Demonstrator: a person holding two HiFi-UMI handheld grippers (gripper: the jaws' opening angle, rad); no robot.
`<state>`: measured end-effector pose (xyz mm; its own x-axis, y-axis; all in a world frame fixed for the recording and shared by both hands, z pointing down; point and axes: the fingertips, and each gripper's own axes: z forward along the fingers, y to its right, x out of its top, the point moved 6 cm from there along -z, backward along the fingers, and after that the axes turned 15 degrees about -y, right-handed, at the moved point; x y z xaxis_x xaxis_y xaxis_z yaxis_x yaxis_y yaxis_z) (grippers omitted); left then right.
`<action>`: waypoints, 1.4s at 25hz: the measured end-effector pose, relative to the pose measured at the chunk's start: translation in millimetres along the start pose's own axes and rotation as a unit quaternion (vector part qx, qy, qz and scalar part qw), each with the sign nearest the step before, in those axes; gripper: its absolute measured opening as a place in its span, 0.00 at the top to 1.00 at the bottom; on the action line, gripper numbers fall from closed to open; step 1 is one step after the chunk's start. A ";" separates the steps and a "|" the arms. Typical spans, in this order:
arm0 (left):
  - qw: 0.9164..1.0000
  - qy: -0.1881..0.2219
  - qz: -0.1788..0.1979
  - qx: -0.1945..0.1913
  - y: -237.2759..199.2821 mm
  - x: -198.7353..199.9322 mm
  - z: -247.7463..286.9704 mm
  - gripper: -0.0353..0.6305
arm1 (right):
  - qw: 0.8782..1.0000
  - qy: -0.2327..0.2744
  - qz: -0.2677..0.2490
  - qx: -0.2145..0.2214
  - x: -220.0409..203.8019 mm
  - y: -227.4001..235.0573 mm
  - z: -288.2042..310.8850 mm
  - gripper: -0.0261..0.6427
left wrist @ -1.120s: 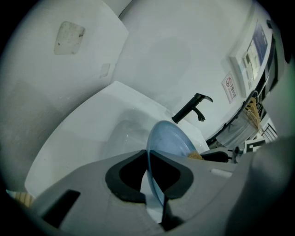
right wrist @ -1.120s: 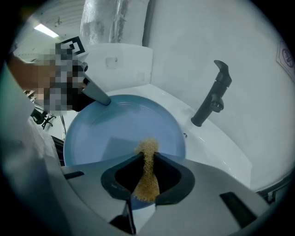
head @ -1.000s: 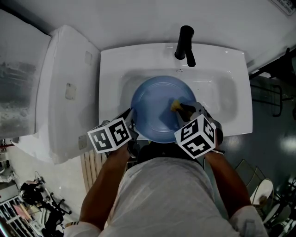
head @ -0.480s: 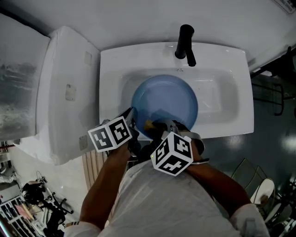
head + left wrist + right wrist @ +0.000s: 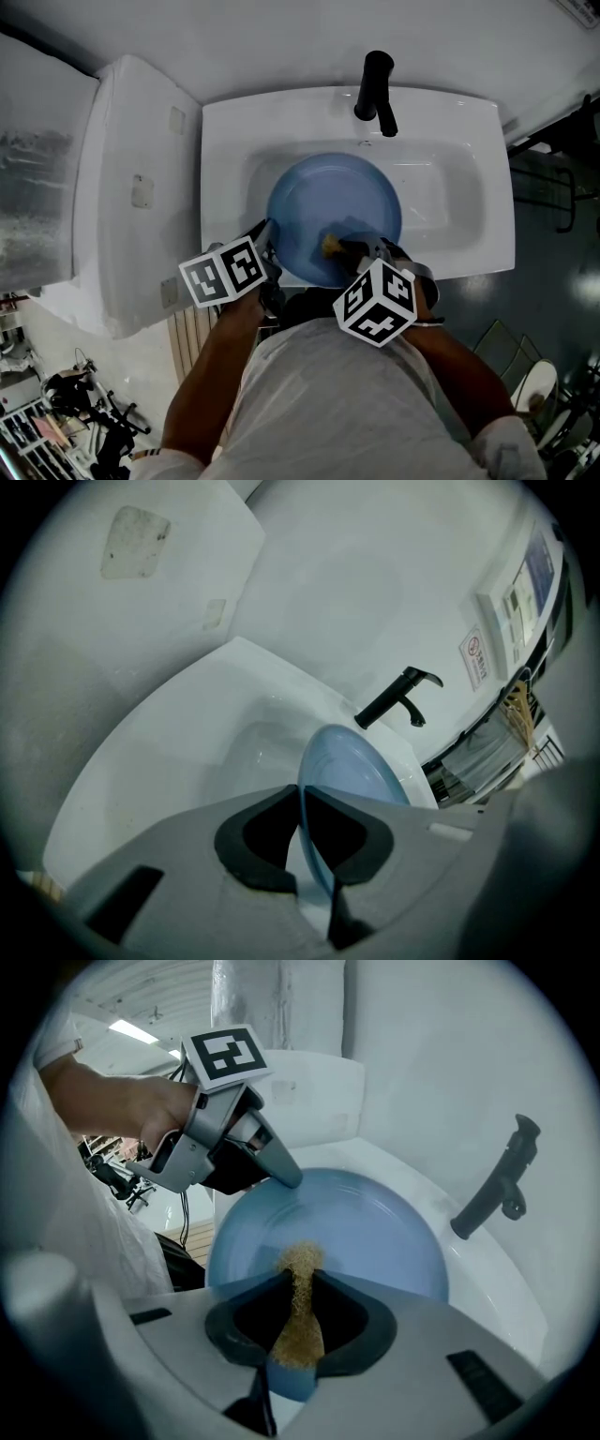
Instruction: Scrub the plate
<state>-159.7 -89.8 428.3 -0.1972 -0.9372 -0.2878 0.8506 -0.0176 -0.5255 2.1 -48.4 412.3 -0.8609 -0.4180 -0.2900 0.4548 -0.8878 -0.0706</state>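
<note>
Pinching the blue plate (image 5: 323, 211) by its lower-left rim, the left gripper (image 5: 267, 236) has its jaws nearly together on the thin edge. The plate sits mid-frame in the sink (image 5: 459, 197), below the faucet (image 5: 375, 89). Head view shows a full disc; left gripper view shows it edge-on, running toward the faucet. The right gripper (image 5: 342, 246) is clamped on a tan scrubber (image 5: 330, 246) touching the plate's lower face.
</note>
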 end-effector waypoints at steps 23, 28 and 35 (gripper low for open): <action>0.996 -0.085 -0.001 0.005 -0.9 17.0 28.6 0.91 | 0.996 0.049 0.064 -0.030 -15.5 38.8 -25.4 0.87; 0.993 -0.119 -0.005 0.003 0.4 23.5 43.8 0.91 | 0.994 0.066 0.077 -0.030 -16.2 44.0 -31.0 0.87; 0.988 -0.153 -0.020 -0.002 5.4 28.0 67.3 0.91 | 0.991 0.081 0.098 -0.034 -22.6 53.8 -35.9 0.87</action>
<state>-127.8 -139.5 471.3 -0.0735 -0.9972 -0.0108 0.8435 -0.0564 -0.5341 54.2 -79.8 380.7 -0.7094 -0.5398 -0.4532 0.6286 -0.7754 -0.0603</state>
